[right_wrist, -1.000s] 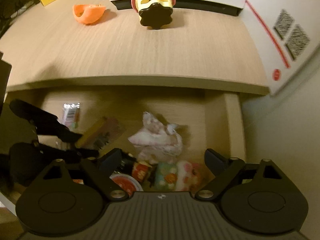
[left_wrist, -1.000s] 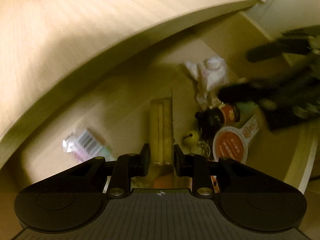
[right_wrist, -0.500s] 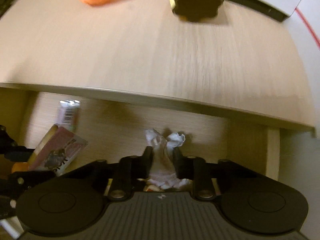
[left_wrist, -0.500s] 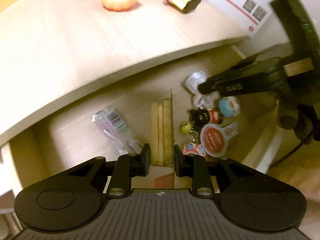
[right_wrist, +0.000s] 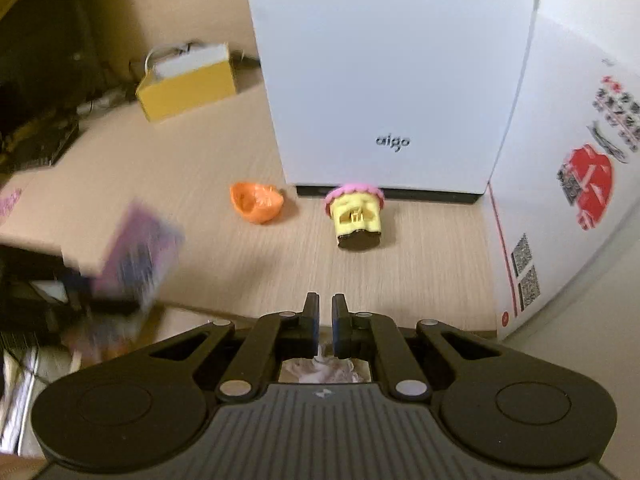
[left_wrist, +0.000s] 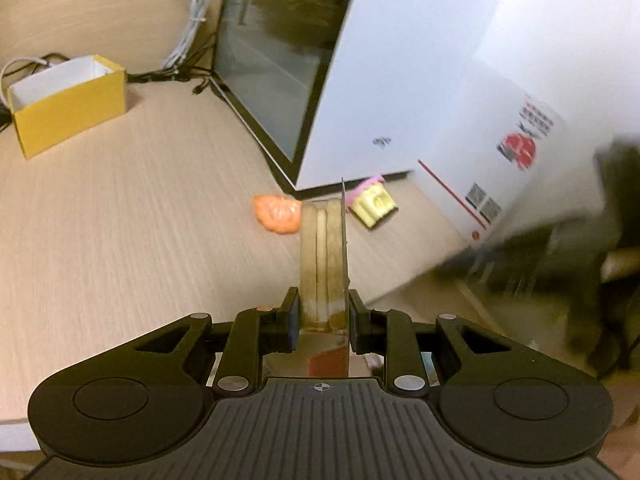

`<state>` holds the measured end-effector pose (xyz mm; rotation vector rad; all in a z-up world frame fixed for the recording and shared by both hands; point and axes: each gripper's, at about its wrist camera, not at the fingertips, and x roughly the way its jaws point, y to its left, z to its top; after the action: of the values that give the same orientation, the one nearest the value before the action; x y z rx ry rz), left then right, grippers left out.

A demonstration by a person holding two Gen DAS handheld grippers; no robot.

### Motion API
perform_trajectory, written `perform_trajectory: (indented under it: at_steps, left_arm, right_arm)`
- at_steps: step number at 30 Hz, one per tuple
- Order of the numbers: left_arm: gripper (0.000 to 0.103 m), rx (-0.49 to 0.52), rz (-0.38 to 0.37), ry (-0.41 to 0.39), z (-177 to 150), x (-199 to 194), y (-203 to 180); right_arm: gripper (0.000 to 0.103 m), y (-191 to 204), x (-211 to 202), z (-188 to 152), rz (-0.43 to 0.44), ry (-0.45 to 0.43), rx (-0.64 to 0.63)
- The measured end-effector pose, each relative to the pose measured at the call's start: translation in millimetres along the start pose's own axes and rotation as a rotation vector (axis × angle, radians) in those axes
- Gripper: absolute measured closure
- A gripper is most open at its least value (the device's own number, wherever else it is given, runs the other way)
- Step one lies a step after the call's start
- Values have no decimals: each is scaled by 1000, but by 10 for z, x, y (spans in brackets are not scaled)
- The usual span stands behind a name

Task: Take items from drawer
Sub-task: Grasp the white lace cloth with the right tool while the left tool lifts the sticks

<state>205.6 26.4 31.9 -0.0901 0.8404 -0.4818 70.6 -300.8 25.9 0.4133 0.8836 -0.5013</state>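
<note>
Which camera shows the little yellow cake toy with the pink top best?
The right wrist view. There the yellow cake toy lies in plain sight on the desk, showing its pink frill, cut-out side and dark base. In the left wrist view it is smaller, blurry, and partly hidden behind the held packet.

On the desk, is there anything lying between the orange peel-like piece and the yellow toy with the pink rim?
Nothing: in the right wrist view, only bare desk separates the orange piece from the yellow toy.
</note>
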Motion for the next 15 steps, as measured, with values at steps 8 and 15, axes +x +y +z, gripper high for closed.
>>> perform_trajectory:
  at_steps: [8, 15]
  left_arm:
    - [77, -13, -34, 90, -217, -47, 68]
    - [77, -100, -17, 168, -526, 36, 229]
  right_arm:
    - [22, 288, 1050, -400, -63, 224, -133]
    - [30, 239, 1585, -479, -88, 344, -105]
